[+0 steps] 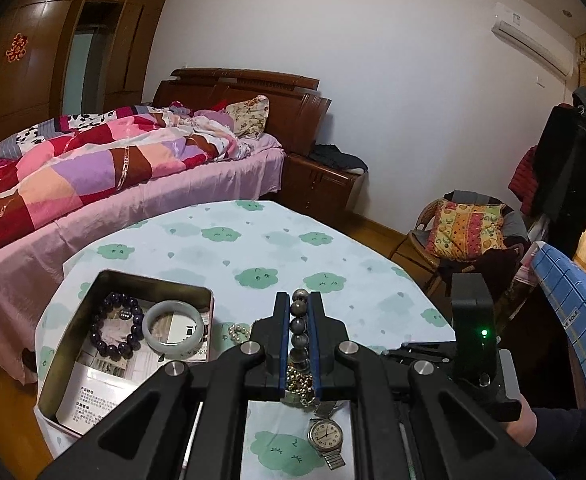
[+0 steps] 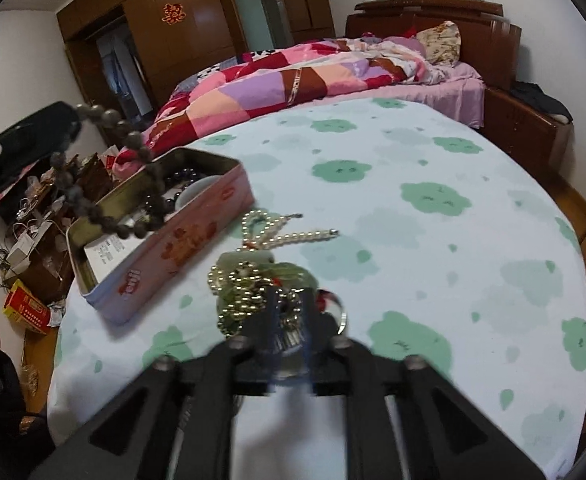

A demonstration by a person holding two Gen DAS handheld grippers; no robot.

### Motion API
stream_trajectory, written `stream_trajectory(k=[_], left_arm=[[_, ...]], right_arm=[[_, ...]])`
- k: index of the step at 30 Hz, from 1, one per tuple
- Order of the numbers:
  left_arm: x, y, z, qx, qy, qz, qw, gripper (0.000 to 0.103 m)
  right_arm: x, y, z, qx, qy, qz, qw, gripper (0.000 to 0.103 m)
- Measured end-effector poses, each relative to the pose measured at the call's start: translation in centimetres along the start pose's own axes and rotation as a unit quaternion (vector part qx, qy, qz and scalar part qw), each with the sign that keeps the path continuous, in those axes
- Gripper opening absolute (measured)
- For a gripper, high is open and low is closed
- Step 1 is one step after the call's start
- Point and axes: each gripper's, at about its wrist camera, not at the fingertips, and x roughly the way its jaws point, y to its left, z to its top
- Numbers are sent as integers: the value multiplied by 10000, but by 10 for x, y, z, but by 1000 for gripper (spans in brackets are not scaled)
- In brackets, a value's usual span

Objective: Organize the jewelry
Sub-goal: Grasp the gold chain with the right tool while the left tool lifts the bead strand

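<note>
Left gripper (image 1: 299, 300): jaws clenched on a grey bead bracelet (image 1: 299, 330), the strand pinched between the blue pads and running along them; from the right wrist view the same strand (image 2: 105, 168) hangs off the jaws in a loop, off the desk, over the near edge of the tin. Tin box (image 1: 73, 344) sits to the left of the left jaws on the desk (image 1: 253, 248), open, holding a dark purple bead bracelet (image 1: 115, 326) and a pale jade bangle (image 1: 174, 332) side by side on a printed leaflet. Below the left jaws, on the cloth: a gold bead chain (image 1: 299, 384) in a heap and a wristwatch (image 1: 325, 436) with a metal band, face up. Pearl strand (image 1: 239, 332) lies just left of the jaws, beside the tin's wall. Right gripper (image 2: 289, 316): view is motion-blurred; jaws stand apart over the gold chain heap (image 2: 241, 292) and a shiny metal piece, pads not visibly pressing on anything, so released. Pearl strand (image 2: 289, 232) lies just ahead of the right jaws, tin (image 2: 165, 256) to their left. No earlier frame to compare.
</note>
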Motion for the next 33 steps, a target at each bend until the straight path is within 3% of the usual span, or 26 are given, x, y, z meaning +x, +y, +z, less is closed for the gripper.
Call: stream_trajectory(k=[1, 5, 8, 12, 14, 15, 19, 33], left_arm=[[2, 1, -2, -12, 36, 12, 10000, 7], [7, 7, -6, -101, 150, 41, 9998, 7], [7, 8, -7, -105, 156, 46, 9998, 7], [8, 7, -8, -65, 160, 54, 9998, 7], [9, 8, -8, -76, 161, 69, 9998, 7], [9, 9, -8, -89, 158, 71, 9998, 7], [6, 12, -6, -127, 111, 87, 9998, 7], [-14, 15, 5, -104, -150, 135, 9997, 7]], right_arm=[[1, 1, -1, -7, 4, 13, 10000, 70], [5, 7, 2, -89, -15, -29, 10000, 73], [10, 14, 6, -228, 15, -13, 9997, 67], [29, 23, 9, -443, 257, -65, 9987, 49], [33, 26, 8, -573, 358, -109, 9977, 16], [33, 27, 8, -567, 399, -50, 9976, 13], [21, 26, 5, -567, 257, -131, 9980, 8], [-49, 34, 42, -537, -798, -152, 9952, 7]])
